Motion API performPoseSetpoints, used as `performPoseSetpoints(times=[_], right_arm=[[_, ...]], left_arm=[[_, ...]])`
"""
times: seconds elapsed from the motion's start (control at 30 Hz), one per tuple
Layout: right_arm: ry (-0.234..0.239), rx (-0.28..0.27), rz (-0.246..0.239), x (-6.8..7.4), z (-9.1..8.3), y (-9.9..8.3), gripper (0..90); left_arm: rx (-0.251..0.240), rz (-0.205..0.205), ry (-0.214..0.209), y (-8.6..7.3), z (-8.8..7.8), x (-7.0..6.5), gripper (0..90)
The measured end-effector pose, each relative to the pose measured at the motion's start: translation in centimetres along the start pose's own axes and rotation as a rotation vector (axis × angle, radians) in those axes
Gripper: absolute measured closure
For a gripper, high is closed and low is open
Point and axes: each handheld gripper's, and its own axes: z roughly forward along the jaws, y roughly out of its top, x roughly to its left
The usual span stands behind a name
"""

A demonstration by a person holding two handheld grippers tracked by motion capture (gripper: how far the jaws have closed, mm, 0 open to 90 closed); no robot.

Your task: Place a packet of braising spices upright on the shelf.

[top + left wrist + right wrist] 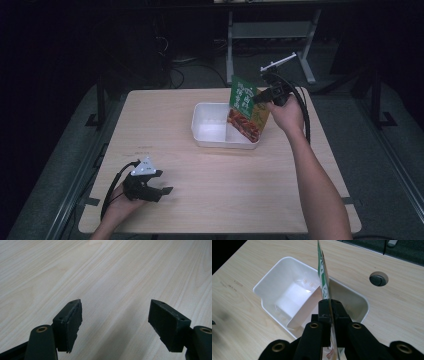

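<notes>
Right tongs (261, 96) clamped tight on a flat food packet (246, 107), jaws pinching its edge; in the right gripper view the packet (323, 282) runs edge-on from the pinch toward 12 o'clock. Packet held upright in the air, green top, red food print at the bottom, hanging over the right compartment of a white divided tray (206, 134). Tray (269, 281) sits on the desk (210, 200) below, both compartments look empty, divider wall just at 9 o'clock of the packet. Round cable hole (378, 278) in the desk at 2 o'clock of the tray, well apart.

Left tongs (159, 184) wide open, nothing between the jaws, low over bare desk (112, 272) at 7 o'clock of the tray, well apart. Cables trail from both grippers. Metal frame legs (270, 30) on the floor beyond the desk at 12 o'clock.
</notes>
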Motion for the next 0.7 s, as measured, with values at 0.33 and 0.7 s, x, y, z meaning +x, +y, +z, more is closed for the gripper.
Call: performPoseSetpoints(times=[0.33,0.7], right_arm=[[0.004,0.007,0.011,-0.2,-0.3,-0.2,75.9],[0.029,-0.005,0.025,-0.7,-0.9,-1.1,63.8]], left_arm=[[-0.001,0.001,0.000,0.0,0.0,0.0,26.9],[-0.002,-0.002,0.002,0.0,0.0,0.0,26.9]])
